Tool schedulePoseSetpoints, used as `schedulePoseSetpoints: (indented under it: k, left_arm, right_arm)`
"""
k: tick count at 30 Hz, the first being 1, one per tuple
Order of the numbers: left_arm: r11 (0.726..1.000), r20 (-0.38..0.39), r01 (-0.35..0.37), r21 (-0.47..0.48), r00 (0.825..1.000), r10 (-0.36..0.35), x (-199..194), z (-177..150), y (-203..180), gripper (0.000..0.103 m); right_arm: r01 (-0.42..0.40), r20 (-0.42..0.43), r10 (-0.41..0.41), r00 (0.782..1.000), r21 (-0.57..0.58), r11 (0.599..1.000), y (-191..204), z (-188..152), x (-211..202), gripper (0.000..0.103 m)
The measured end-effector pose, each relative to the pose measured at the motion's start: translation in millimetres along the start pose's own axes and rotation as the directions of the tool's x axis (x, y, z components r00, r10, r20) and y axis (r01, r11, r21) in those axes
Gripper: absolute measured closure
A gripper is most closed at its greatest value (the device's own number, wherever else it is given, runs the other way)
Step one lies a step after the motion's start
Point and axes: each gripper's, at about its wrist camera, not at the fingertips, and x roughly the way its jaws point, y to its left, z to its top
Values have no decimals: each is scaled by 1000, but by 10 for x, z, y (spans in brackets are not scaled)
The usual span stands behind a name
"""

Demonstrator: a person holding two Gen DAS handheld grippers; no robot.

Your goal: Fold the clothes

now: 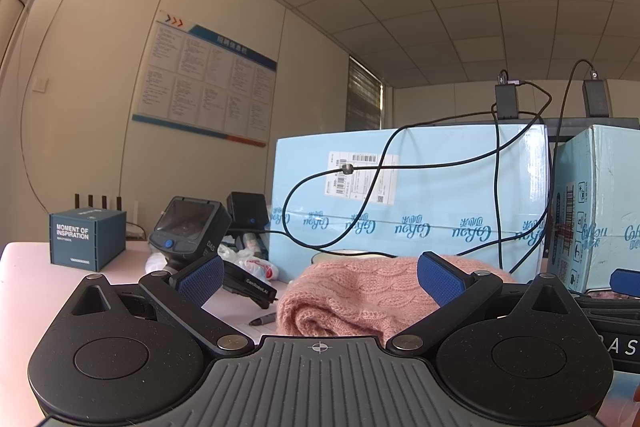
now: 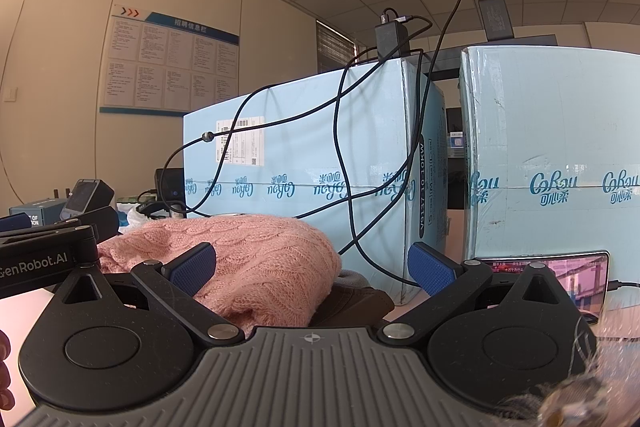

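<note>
Left wrist view: left gripper point(image 1: 320, 279) level, fingers point(image 1: 202, 281) spread wide, nothing pinched. Pink knitted sweater point(image 1: 352, 295) lies bunched on the worktop point(image 1: 24, 291) at frame centre, between and beyond the fingers; its near edge is hidden behind the gripper body. Light blue carton point(image 1: 408, 195) stands behind it, black cables point(image 1: 496, 187) draped across its face. A round rim behind the sweater is mostly hidden. Marker point(image 1: 262, 319) lower centre, partly cut off. Right edge: the other gripper's body, cropped.

Right wrist view: right gripper point(image 2: 312, 265) level, fingers point(image 2: 432, 269) spread wide, empty. Sweater sits centre-left, overlapping the left finger; contact cannot be told. Dark fabric point(image 2: 352, 303) under it, hard to identify. Phone point(image 2: 568, 275) at right, half hidden by the gripper. Fingertips at the left edge, cropped.
</note>
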Motion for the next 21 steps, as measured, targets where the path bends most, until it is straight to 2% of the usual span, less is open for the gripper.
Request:
schedulePoseSetpoints:
  k: [21]
  left_arm:
    - [1000,-24,14,-21,1000,-15,46,-5,27,0]
  right_arm:
    - [1,16,-1,1000,-10,1000,19,8,-32,0]
